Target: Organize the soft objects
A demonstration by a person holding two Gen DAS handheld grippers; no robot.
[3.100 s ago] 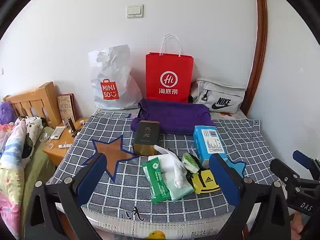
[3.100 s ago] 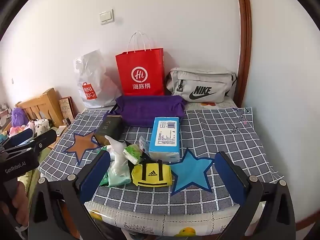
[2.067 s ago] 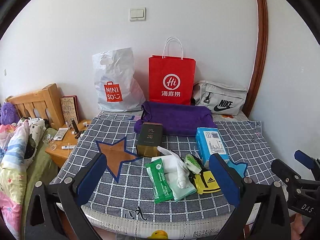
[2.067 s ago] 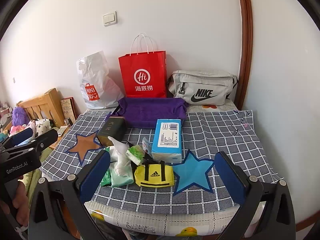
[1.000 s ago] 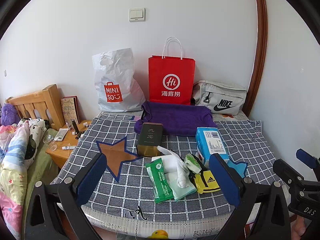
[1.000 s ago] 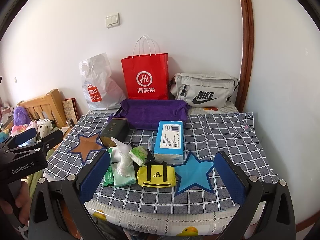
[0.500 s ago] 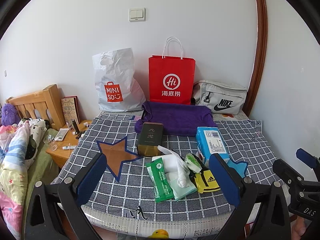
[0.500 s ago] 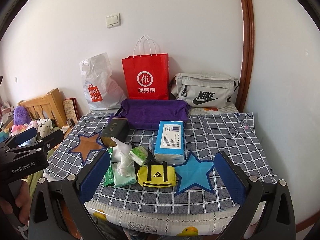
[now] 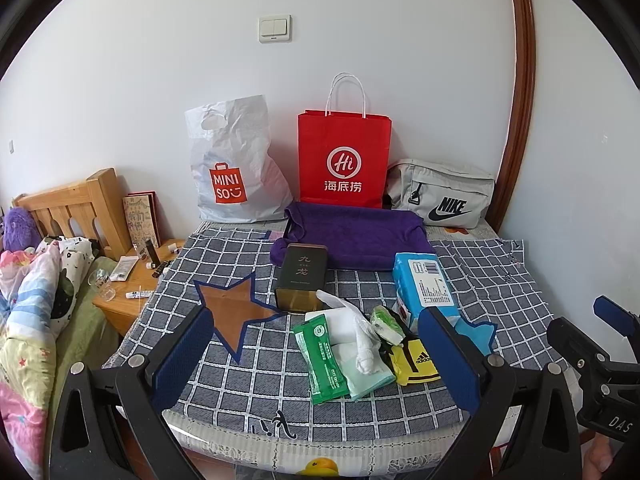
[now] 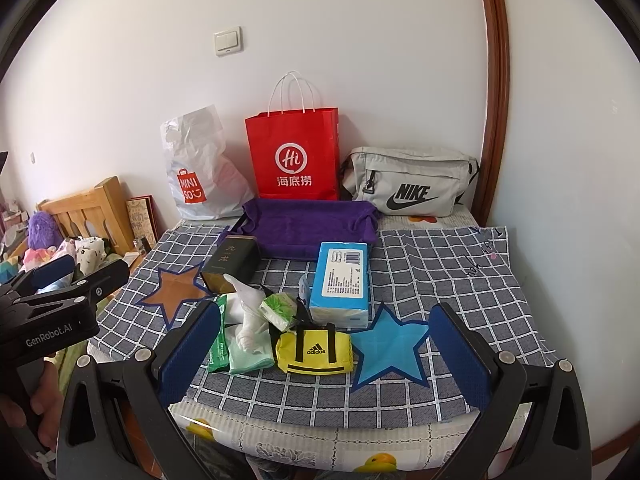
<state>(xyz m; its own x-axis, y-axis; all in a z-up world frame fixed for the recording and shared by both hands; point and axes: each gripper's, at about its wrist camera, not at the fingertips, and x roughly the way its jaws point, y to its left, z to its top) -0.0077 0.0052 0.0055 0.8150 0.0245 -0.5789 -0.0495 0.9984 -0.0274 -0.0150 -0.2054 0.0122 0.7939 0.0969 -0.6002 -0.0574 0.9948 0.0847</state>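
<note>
On the checked cloth of the table (image 9: pixel 248 376) the soft packets (image 10: pixel 256 328) lie heaped near the front edge, nothing sorted yet, while the left gripper (image 9: pixel 316 364) and right gripper (image 10: pixel 324 356) hover with jaws wide and empty.

Soft packets (image 10: pixel 256 332) heaped beside yellow pouch (image 10: pixel 314 350)

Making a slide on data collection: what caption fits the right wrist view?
Open right gripper hovers before a checkered cloth holding a yellow pouch and blue tissue pack.
</note>
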